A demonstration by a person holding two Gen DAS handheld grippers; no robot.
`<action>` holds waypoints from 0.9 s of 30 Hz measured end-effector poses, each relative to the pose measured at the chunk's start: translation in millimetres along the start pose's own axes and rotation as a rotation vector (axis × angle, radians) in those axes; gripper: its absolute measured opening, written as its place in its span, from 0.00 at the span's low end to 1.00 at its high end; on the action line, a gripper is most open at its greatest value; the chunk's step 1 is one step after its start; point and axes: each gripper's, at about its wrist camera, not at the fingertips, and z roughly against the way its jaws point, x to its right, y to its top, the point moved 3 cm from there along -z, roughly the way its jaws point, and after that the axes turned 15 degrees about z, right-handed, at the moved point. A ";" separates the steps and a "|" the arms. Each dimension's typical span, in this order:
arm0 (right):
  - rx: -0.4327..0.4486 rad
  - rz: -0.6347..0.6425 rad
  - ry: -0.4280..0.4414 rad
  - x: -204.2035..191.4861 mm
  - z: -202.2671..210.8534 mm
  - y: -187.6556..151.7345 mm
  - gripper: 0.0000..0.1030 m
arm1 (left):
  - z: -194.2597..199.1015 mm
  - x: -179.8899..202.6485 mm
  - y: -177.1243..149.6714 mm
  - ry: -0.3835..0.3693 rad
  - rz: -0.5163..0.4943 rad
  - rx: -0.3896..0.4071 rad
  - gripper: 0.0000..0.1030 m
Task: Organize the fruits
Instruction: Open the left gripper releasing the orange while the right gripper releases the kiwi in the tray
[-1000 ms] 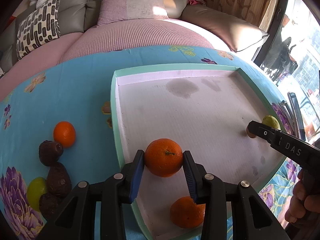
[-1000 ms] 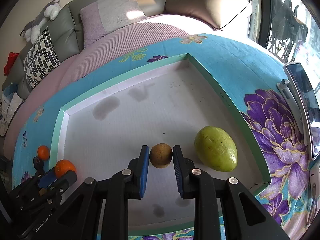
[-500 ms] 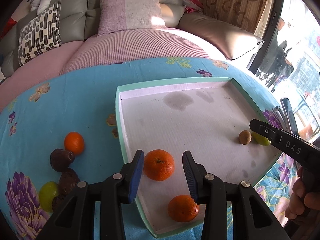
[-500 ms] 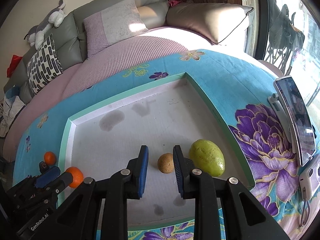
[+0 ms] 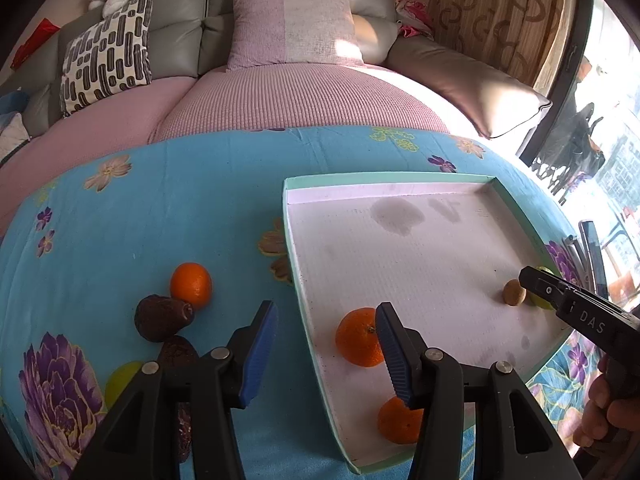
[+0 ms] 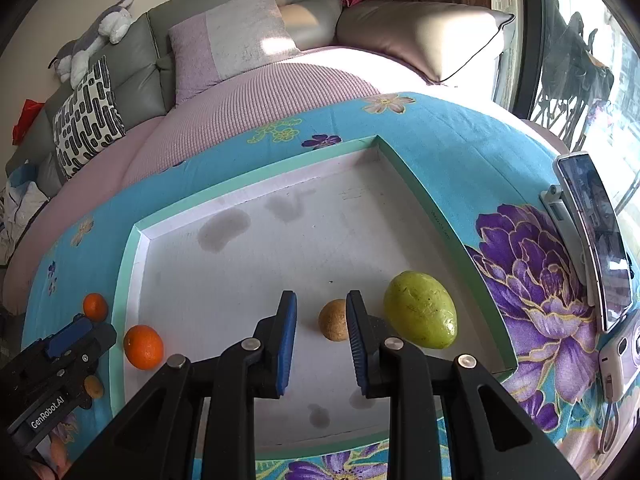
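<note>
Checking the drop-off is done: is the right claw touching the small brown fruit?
Cannot tell. In the right wrist view the right claw is open, but its right finger overlaps the small brown fruit, hiding any gap.

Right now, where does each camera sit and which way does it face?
Left wrist: on the left tool, facing the sofa over the tray edge; its own open fingers, right tool and a hand show.
Right wrist: on the right tool, looking into the tray; its open fingers and left tool show.
Shared: tray, orange, brown fruit.
</note>
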 end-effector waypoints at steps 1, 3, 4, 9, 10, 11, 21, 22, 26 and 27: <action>-0.002 0.003 0.001 -0.8 -0.7 -0.1 0.25 | 0.3 -3.7 1.2 0.004 0.008 0.003 0.53; -0.006 0.008 0.001 -1.9 -1.4 -0.6 0.25 | 1.0 -10.2 3.6 0.014 0.025 0.009 0.53; -0.008 0.009 0.001 -2.3 -1.6 -0.7 0.25 | 1.6 -13.2 4.6 0.019 0.033 0.012 0.53; -0.013 0.014 -0.002 -2.9 -2.7 -0.7 0.25 | 3.3 -23.0 8.2 0.033 0.060 0.021 0.53; -0.015 0.014 -0.003 -3.1 -3.4 -0.6 0.25 | 3.2 -23.9 8.6 0.035 0.063 0.021 0.53; -0.017 0.015 -0.004 -3.2 -3.9 -0.3 0.25 | 2.9 -24.8 8.9 0.040 0.065 0.022 0.54; -0.003 0.025 -0.007 -4.7 -6.9 -1.7 0.80 | -5.7 -42.2 10.0 0.146 0.093 0.030 0.91; 0.002 0.030 -0.010 -5.4 -6.6 -1.7 0.85 | -6.3 -43.8 10.0 0.159 0.094 0.034 1.00; 0.020 0.045 -0.021 -7.4 -5.5 -1.0 0.88 | -4.9 -48.9 11.1 0.187 0.096 0.059 1.00; 0.024 0.045 -0.020 -7.5 -5.2 -0.7 0.88 | -4.7 -50.1 11.4 0.189 0.099 0.061 1.00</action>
